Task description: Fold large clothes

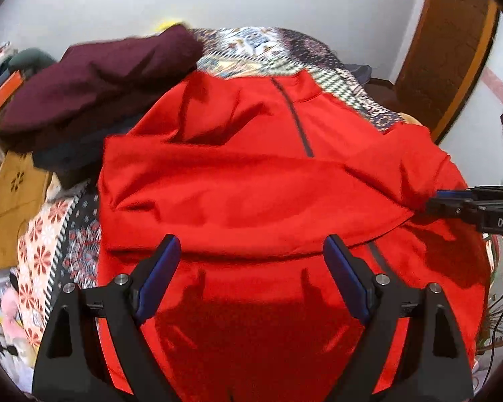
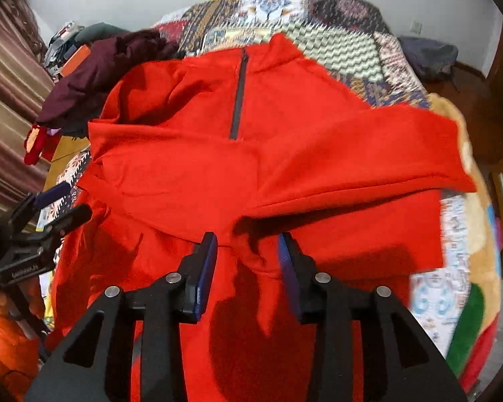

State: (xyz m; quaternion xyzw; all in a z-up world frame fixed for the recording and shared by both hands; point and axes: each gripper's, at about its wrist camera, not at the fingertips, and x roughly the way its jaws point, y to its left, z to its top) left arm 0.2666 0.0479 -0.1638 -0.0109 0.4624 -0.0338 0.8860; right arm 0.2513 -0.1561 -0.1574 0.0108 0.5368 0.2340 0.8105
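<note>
The red pullover [image 2: 251, 167] lies front-up on the quilted bed [image 2: 335, 43], both sleeves crossed below its zipper [image 2: 238, 97]. Right gripper [image 2: 248, 264] fingers stand partly spread, nothing pinched; left gripper [image 1: 251, 268] spread wide. Best smooth the sleeves before folding the hem. "DAS" shows on the right gripper, beside the pullover.

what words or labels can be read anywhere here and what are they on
"DAS": white letters on the black body of the right tool, cut off by the left wrist view's edge.
White lettering on the left tool body in the right wrist view: too blurred to read.
Nothing else readable.
</note>
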